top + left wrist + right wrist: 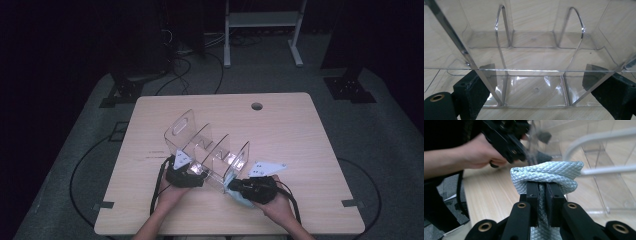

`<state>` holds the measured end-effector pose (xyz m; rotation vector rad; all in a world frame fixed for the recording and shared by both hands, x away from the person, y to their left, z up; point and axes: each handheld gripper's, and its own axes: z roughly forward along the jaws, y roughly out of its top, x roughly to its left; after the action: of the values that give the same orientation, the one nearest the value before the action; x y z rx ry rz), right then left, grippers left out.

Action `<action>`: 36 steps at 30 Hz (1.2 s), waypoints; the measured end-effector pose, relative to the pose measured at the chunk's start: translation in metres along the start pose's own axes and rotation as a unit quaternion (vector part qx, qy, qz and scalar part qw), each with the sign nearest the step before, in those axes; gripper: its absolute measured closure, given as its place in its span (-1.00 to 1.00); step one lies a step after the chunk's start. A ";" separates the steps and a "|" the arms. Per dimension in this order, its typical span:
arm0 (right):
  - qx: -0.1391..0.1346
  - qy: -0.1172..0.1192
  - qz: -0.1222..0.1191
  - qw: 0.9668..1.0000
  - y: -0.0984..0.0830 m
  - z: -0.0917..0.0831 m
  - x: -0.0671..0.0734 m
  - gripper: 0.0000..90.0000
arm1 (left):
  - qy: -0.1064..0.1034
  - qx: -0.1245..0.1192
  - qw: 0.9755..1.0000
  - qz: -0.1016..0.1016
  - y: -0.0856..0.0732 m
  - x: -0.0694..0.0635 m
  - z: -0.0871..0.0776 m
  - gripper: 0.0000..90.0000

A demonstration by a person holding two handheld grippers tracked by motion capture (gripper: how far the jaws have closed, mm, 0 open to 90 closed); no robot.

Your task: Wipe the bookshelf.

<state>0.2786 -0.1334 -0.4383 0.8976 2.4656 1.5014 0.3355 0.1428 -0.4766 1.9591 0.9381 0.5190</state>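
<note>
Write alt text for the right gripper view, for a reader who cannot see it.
The right gripper pinches a folded light-blue quilted cloth between its two black fingers, just in front of a clear plastic organizer on a wooden table. At upper left, the person's other hand holds the left gripper against the organizer.

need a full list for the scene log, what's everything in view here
clear acrylic divider rack: 1, transparent, near middle of the table, several slots, its near end between the left gripper's wide jaws
cleaning cloth: 1, pale blue, quilted, clamped in the right gripper beside the rack's near right corner
table: 1, light wood, round hole near far edge
metal frame: 1, white, on floor beyond the table
cables: several, black, on grey floor
left gripper: 1, black, at the rack
right gripper: 1, black, shut on cloth
</note>
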 end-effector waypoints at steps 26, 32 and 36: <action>0.032 -0.005 0.026 0.999 -0.024 0.018 -0.011 0.82 | -0.002 -0.002 1.000 -0.001 0.000 0.000 -0.001 -0.83; 0.042 -0.005 0.031 0.999 -0.029 0.024 -0.016 0.82 | -0.002 -0.001 1.000 -0.001 0.000 0.000 -0.001 -0.83; 0.052 -0.008 0.045 0.998 -0.032 0.027 -0.026 0.82 | -0.003 -0.002 1.000 -0.002 0.000 0.000 -0.001 -0.83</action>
<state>0.2967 -0.1376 -0.4842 1.0484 2.5443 1.3983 0.3349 0.1435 -0.4759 1.9538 0.9370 0.5122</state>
